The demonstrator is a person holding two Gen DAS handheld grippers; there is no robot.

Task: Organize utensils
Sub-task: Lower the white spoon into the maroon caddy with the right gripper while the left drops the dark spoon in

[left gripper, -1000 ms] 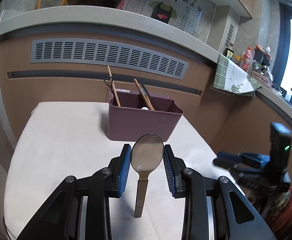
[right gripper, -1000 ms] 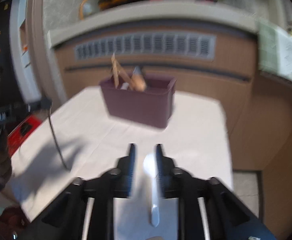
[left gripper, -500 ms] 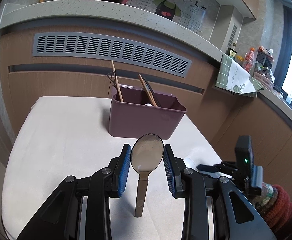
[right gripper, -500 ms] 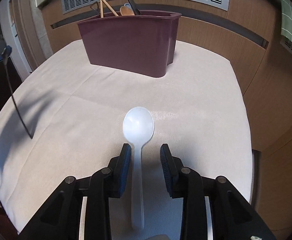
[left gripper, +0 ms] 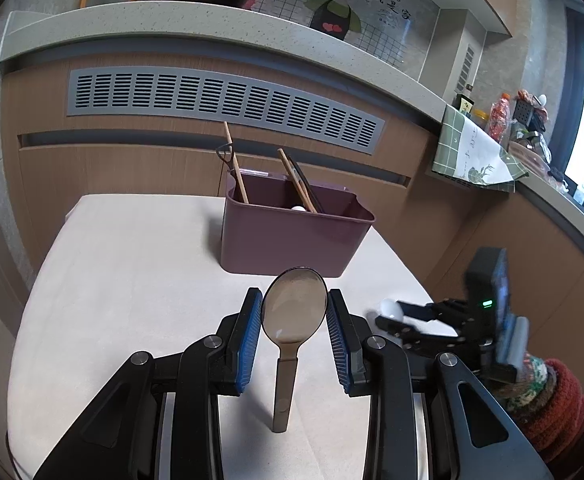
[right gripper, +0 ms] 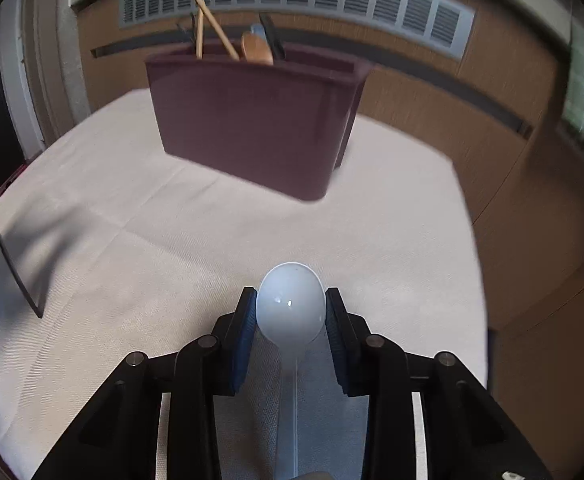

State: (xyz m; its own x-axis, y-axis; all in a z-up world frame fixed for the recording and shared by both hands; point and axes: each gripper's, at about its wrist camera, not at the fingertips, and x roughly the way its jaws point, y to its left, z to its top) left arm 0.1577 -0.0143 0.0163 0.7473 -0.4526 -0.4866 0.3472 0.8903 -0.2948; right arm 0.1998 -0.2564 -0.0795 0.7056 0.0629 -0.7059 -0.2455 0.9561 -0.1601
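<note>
Where gripped, white spoon [right gripper: 291,307] handle half-hidden

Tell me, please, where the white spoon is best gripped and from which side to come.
Probably across the bowl of the white spoon, coming from the handle end: the bowl is its widest part, and the thin handle then runs back between the fingers. The right gripper sits on it that way now.
</note>
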